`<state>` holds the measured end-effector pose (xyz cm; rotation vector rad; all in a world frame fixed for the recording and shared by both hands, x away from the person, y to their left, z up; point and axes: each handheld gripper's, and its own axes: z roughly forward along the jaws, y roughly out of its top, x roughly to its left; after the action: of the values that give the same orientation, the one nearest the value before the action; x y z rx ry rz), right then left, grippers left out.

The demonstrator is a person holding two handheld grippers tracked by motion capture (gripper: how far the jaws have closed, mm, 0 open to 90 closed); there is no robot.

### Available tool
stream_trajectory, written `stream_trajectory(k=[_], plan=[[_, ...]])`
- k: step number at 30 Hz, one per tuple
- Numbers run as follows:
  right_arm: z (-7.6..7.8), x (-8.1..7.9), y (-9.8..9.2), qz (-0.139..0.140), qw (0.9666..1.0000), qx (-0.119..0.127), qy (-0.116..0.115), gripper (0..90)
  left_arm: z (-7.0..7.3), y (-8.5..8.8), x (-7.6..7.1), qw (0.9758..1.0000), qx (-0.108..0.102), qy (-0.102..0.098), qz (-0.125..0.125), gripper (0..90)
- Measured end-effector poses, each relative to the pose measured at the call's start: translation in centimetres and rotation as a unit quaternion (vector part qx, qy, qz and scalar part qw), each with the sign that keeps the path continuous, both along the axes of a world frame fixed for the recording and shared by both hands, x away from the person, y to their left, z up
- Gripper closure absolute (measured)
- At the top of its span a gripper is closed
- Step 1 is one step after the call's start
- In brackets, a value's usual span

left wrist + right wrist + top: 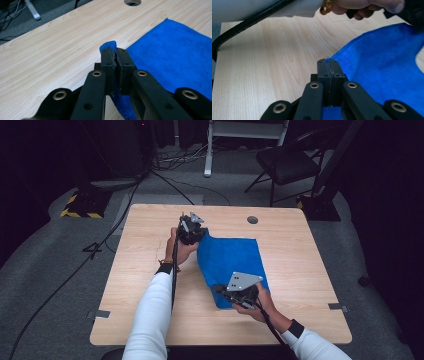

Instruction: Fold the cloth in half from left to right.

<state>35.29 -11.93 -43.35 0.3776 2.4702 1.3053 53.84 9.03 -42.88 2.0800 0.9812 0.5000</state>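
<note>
Wooden table (150,270) carries a blue towel (230,265) at its middle. Left gripper (115,53) is clamped on the far corner, right gripper (328,65) on the near corner; folding seems in hand, next both corners must travel across together.

A black chair (287,162) stands beyond the wooden table (300,250), cables (75,270) beside.
</note>
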Motion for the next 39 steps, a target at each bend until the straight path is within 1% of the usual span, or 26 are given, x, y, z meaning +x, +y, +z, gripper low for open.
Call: stream_trajectory(k=[2, 4, 6, 10, 11, 13, 19, 23, 24, 27, 28, 29, 30, 33, 36, 37, 38, 39], plan=[[0.1, 0.0, -0.8, -0.007, 1.0, 0.001, -0.001, 89.6, 0.1, -0.6, 0.1, 1.0, 0.0, -0.003, -0.004, 85.4], [0.2, 0.1, -1.5, -0.013, 0.9999, 0.003, 0.001, 89.6, 0.2, -1.3, 0.1, 0.9999, 0.005, -0.005, -0.008, 85.4], [0.2, 0.0, -2.2, -0.018, 0.9998, 0.001, -0.002, 89.6, 0.2, -1.9, 0.2, 0.9999, 0.007, -0.004, -0.012, 85.3], [0.3, -0.1, -3.6, -0.027, 0.9996, 0.001, -0.001, 89.6, 0.2, -3.3, 0.3, 0.9998, 0.011, -0.007, -0.014, 85.3], [0.3, -0.1, -3.9, -0.029, 0.9996, 0.002, -0.001, 89.6, 0.3, -3.5, 0.3, 0.9997, 0.013, -0.01, -0.015, 85.3], [0.3, -0.2, -4.4, -0.033, 0.9995, 0.0, 0.0, 89.6, 0.4, -4.1, 0.4, 0.9998, 0.009, -0.01, -0.016, 85.2], [-0.1, -0.5, -6.0, -0.044, 0.999, -0.01, 0.0, 89.6, 0.7, -5.5, 0.8, 0.9996, 0.013, -0.016, -0.018, 85.1], [-0.1, -0.5, -7.1, -0.056, 0.9984, -0.009, 0.002, 89.6, 0.6, -6.6, 1.1, 0.9994, 0.02, -0.016, -0.022, 84.8], [-0.1, -0.5, -7.4, -0.059, 0.9982, -0.008, 0.001, 89.6, 0.5, -6.9, 1.1, 0.9995, 0.017, -0.017, -0.023, 84.8], [-0.3, -0.5, -8.2, -0.067, 0.9977, -0.01, 0.004, 89.6, 0.4, -7.7, 1.2, 0.9993, 0.022, -0.016, -0.027, 84.8], [-0.3, -0.5, -8.4, -0.07, 0.9975, -0.009, 0.005, 89.6, 0.4, -7.9, 1.3, 0.9993, 0.019, -0.013, -0.029, 84.8], [-0.4, -0.5, -8.6, -0.072, 0.9974, -0.009, 0.007, 89.6, 0.4, -8.2, 1.3, 0.9992, 0.02, -0.014, -0.03, 84.8], [-0.4, -0.6, -8.8, -0.074, 0.9972, -0.01, 0.006, 89.6, 0.3, -8.5, 1.3, 0.9993, 0.017, -0.014, -0.031, 84.7], [-0.5, -0.7, -9.4, -0.079, 0.9967, -0.012, 0.005, 89.5, 0.2, -9.4, 1.4, 0.9991, 0.018, -0.016, -0.036, 84.6], [-0.6, -0.8, -9.9, -0.086, 0.9962, -0.016, 0.003, 89.6, 0.1, -10.3, 1.4, 0.9989, 0.012, -0.017, -0.041, 84.7], [-0.7, -0.9, -10.1, -0.088, 0.996, -0.016, 0.005, 89.5, 0.0, -10.6, 1.4, 0.9989, 0.013, -0.016, -0.042, 84.7], [-0.7, -0.9, -10.3, -0.089, 0.9959, -0.017, 0.006, 89.5, 0.0, -10.9, 1.4, 0.9987, 0.017, -0.019, -0.043, 84.6], [-0.8, -0.9, -10.5, -0.091, 0.9957, -0.019, 0.006, 89.5, 0.0, -11.1, 1.4, 0.9987, 0.017, -0.017, -0.046, 84.6]])
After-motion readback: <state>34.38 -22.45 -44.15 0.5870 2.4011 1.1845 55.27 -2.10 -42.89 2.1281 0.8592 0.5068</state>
